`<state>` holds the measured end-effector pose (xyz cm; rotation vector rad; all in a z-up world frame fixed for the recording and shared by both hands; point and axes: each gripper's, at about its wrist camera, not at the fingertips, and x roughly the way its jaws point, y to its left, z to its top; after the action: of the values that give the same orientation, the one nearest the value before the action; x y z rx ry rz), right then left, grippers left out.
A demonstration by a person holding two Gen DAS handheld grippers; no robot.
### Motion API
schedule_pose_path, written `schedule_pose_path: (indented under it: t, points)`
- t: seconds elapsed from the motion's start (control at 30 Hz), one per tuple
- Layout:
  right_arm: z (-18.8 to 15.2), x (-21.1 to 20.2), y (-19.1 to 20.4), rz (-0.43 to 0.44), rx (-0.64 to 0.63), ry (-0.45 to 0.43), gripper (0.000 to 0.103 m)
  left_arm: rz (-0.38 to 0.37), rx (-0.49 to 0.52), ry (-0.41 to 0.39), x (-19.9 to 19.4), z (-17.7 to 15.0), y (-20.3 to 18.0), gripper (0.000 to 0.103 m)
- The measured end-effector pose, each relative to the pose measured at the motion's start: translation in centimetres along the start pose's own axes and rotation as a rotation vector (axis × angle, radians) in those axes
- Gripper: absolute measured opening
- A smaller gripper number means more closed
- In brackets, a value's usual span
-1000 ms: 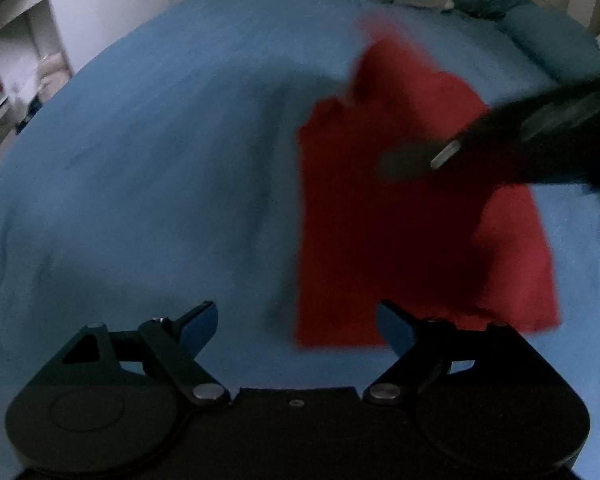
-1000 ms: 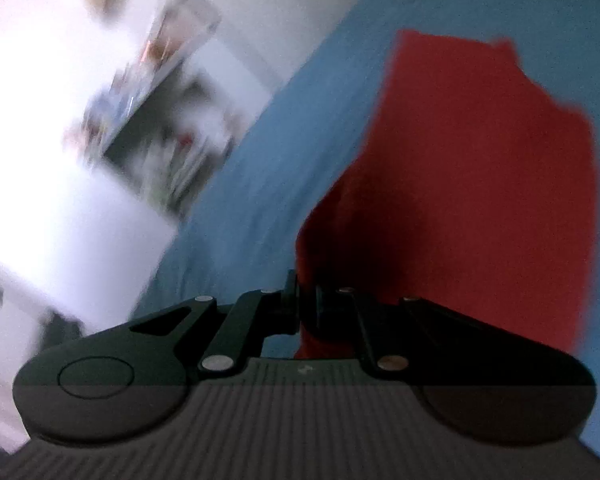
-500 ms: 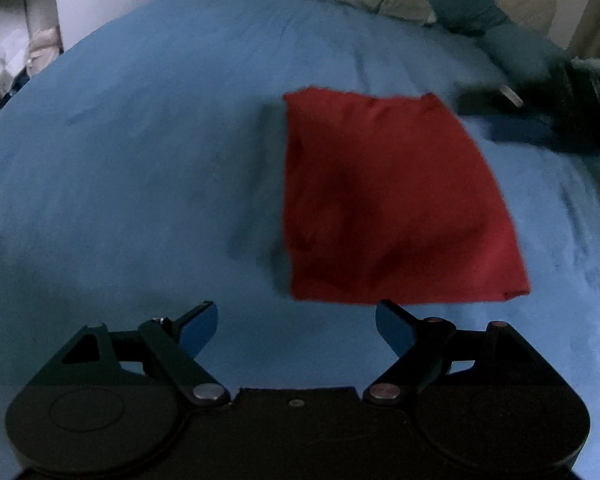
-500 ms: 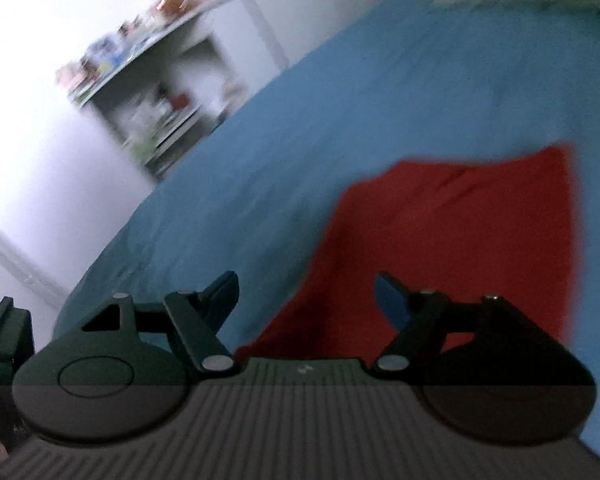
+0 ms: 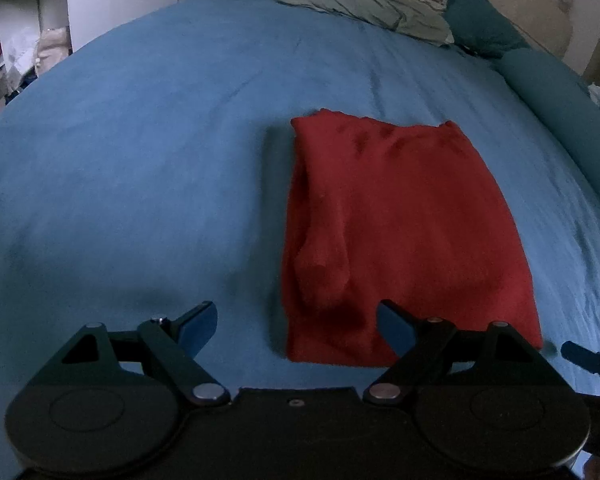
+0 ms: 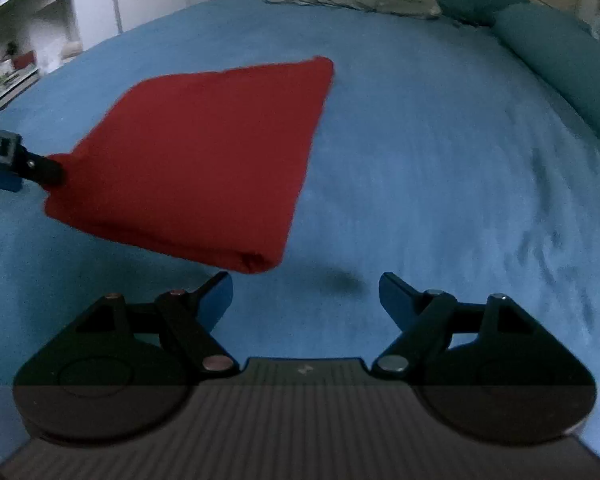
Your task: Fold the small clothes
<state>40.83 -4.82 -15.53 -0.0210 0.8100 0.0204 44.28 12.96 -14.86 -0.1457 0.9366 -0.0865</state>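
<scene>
A red garment (image 5: pixel 400 232) lies folded into a rectangle on the blue bedspread (image 5: pixel 140 160). My left gripper (image 5: pixel 296 328) is open and empty at the garment's near edge, its right finger over the cloth. In the right wrist view the garment (image 6: pixel 204 160) lies to the left. My right gripper (image 6: pixel 306 294) is open and empty, just off the garment's near right corner. The left gripper's finger shows at the garment's left corner in the right wrist view (image 6: pixel 40 168).
Grey-green pillows (image 5: pixel 364 4) and dark teal cushions (image 5: pixel 556 92) lie at the head of the bed. White shelves (image 6: pixel 28 48) with small items stand beyond the bed's left side.
The right gripper let go of the red garment, opened and drew back to the near right. The garment went from lifted to lying flat and folded. The left gripper stayed open.
</scene>
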Motion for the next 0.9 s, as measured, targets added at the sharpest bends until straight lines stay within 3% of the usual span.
schedule_pose_path:
  t: [0.2, 0.5, 0.6, 0.7, 0.8, 0.9]
  points:
    - [0.7, 0.9, -0.7, 0.003, 0.045, -0.044, 0.095, -0.004, -0.007, -0.010, -0.4, 0.3, -0.2, 0.090]
    - [0.7, 2.0, 0.3, -0.034, -0.047, -0.043, 0.095, -0.001, -0.021, -0.004, 0.2, 0.6, -0.4, 0.090]
    - [1.4, 1.0, -0.2, -0.074, 0.005, -0.099, 0.087, 0.013, -0.022, -0.008, 0.3, 0.6, -0.3, 0.090]
    - [2.0, 0.0, -2.1, -0.116, 0.085, -0.139, 0.088, 0.039, -0.019, -0.002, 0.9, 0.3, -0.1, 0.090]
    - [0.6, 1.4, -2.8, -0.122, 0.025, -0.060, 0.087, 0.067, 0.019, 0.031, 2.3, -0.9, -0.1, 0.091]
    - [-0.5, 1.7, -2.2, -0.114, -0.072, -0.068, 0.087, 0.102, 0.113, -0.001, 3.1, -2.3, -0.8, 0.092]
